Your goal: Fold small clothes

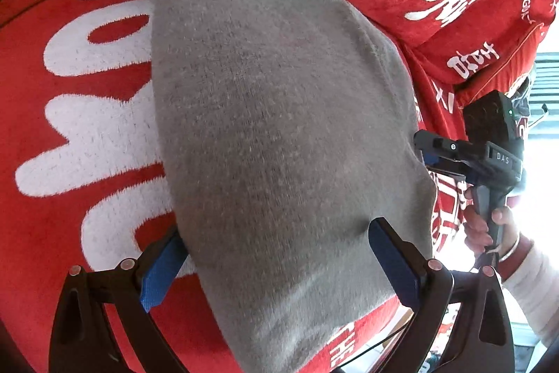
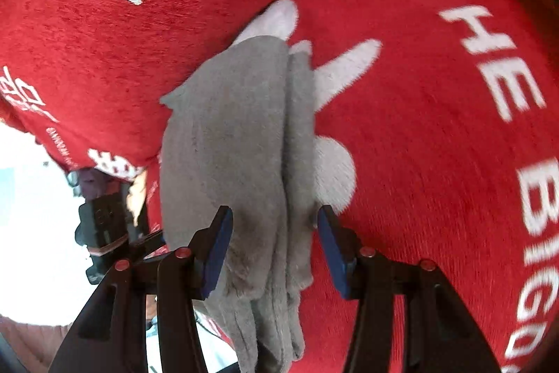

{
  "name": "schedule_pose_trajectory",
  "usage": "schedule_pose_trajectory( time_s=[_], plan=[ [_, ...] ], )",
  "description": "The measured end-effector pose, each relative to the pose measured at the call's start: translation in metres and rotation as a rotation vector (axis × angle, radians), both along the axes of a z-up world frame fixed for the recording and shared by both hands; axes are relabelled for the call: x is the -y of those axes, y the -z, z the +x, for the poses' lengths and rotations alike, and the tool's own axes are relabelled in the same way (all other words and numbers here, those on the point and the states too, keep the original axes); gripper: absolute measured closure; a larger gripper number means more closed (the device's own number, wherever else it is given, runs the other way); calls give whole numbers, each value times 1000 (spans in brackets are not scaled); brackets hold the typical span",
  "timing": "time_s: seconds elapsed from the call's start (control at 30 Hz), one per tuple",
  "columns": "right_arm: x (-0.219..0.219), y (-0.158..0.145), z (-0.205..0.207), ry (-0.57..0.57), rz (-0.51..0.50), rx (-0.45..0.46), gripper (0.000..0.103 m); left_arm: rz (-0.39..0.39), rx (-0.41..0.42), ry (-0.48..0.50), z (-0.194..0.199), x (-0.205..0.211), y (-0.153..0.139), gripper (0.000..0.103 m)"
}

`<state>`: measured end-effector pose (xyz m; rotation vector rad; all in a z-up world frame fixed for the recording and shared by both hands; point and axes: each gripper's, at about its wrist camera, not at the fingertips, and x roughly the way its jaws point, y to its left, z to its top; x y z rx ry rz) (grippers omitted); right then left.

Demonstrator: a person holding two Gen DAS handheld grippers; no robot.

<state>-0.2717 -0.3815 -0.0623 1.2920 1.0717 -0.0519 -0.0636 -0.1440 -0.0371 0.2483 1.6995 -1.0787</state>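
Note:
A grey knit garment (image 1: 279,128) lies folded on a red sofa cover, ribbed hem at the far end. My left gripper (image 1: 279,264) is open wide over its near end, blue pads (image 1: 164,271) at either side edge, the right tip denting the knit. In the right wrist view the garment (image 2: 227,145) shows several stacked layers edge-on. My right gripper (image 2: 276,250) is open around those layers at the garment's side edge, and the pads (image 2: 335,250) do not squeeze them. A hand (image 1: 489,226) holds that right gripper (image 1: 433,156) at the cloth's right edge.
The red cover (image 1: 70,233) with large white lettering spreads under and around the garment. A red cushion (image 1: 471,6) with white characters sits at the back right, close behind the right gripper. Past the sofa edge there is bright floor (image 2: 35,215).

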Motion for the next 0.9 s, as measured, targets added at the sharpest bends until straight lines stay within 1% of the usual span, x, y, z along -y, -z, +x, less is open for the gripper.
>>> schedule_pose_trajectory(
  time_s=[0.03,0.17,0.27,0.3,0.33,0.37,0.4,0.43,0.47,0.5,0.57,0.73,0.9],
  plan=[
    [1,2,4,-15,16,14,47,-4,-4,-9,1,1,0,3],
    [0,7,22,-65,54,58,47,-8,-5,-46,5,1,0,3],
    [-5,14,34,-56,76,79,48,-6,11,-67,4,1,0,3],
    [-6,16,36,-37,83,77,51,1,29,-69,3,1,0,5],
    [-8,16,34,-25,88,69,61,6,44,-71,2,1,-1,8],
    [-10,16,34,-21,93,63,68,13,67,-72,0,1,-3,17],
    [-12,14,32,-17,92,65,70,14,86,-70,0,0,-5,27],
    [-13,11,31,-9,88,71,74,5,92,-75,0,-2,-8,31],
    [-15,7,29,3,93,82,75,-10,89,-82,1,-5,-12,42],
    [-16,3,27,13,101,92,75,-25,87,-85,3,-8,-17,49],
    [-20,-7,26,21,114,116,75,-51,80,-83,4,-11,-27,52],
    [-37,-35,32,14,121,144,75,-106,79,-81,3,-25,-55,52],
    [-63,-65,33,0,147,179,75,-132,94,-98,5,-61,-88,52]
  ],
)
